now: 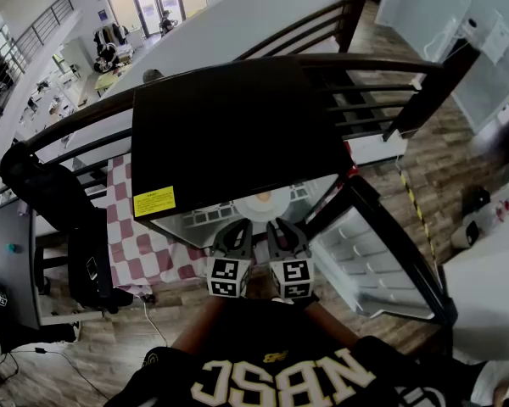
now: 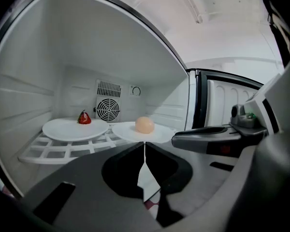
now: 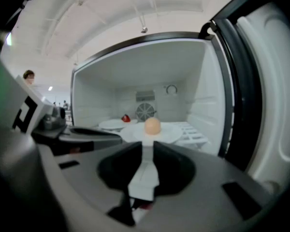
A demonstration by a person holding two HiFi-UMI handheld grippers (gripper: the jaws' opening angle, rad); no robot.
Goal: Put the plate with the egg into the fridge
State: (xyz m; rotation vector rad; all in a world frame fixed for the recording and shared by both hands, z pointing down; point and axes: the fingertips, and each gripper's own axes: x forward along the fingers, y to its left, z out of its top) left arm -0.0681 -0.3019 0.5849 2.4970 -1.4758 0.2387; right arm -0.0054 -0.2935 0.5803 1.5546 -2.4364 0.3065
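A white plate with a tan egg is at the mouth of the open fridge. My left gripper and right gripper sit side by side at its near rim. In the left gripper view the jaws are shut on the rim of the plate, the egg just beyond. In the right gripper view the jaws pinch the same plate below the egg. The plate hovers over the front of the white wire shelf; I cannot tell if it rests on it.
A second white plate with a strawberry lies on the shelf to the left, close to the egg plate. A fan grille is on the back wall. The fridge door stands open at right. The black fridge top overhangs.
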